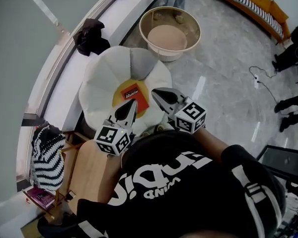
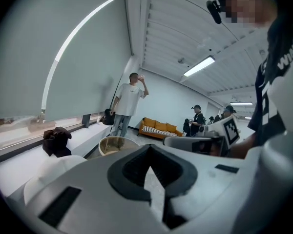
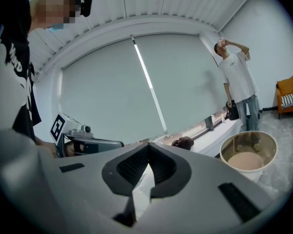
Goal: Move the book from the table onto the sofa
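Book (image 1: 133, 97) lies on the white flower-shaped sofa (image 1: 102, 83), so I'd call the move done. My left gripper (image 1: 131, 105) and right gripper (image 1: 159, 94) are both closed, empty.

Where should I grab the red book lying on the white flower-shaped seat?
Likely the edge nearest you, coming in low from your side: the red book lies flat on the yellow centre of the seat, so only its thin edge can be pinched.
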